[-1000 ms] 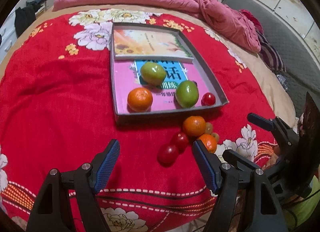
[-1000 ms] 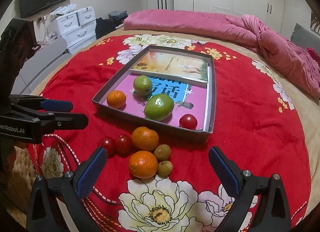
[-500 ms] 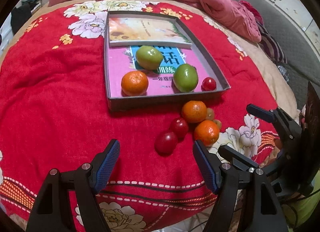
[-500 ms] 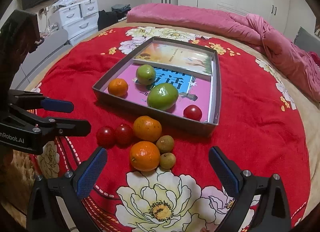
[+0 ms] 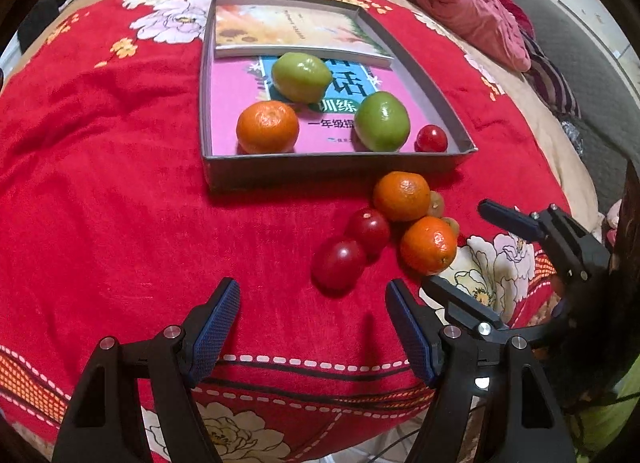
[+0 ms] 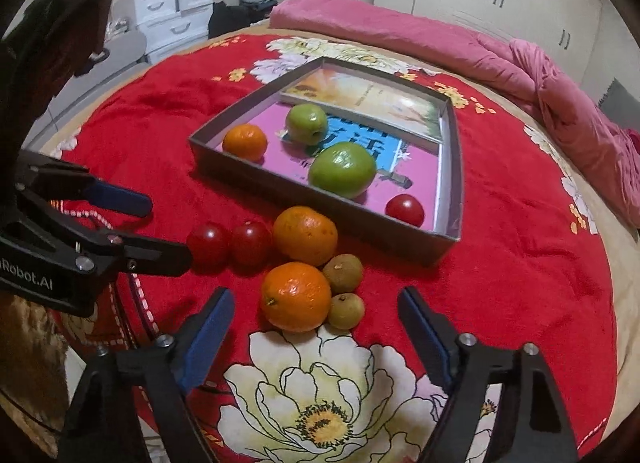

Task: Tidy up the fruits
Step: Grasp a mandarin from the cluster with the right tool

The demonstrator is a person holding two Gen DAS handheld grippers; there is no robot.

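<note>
Approach step: left gripper (image 5: pixel 312 319) and right gripper (image 6: pixel 312 323) both spread, empty. Loose oranges, red fruits, small brown fruits sit just outside gray tray (image 5: pixel 332 171) near wall. Next: close on nearest orange (image 6: pixel 295 297), lift into tray.

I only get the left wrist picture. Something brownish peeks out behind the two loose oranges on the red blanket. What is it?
Observer: Two small round brown fruits, lying right beside the nearer orange. The right wrist view shows them whole.
Visitor: And where is the other gripper pointing?
Observer: The right gripper is open, and in its own view that orange sits just ahead of it, framed between its two fingers.
</note>
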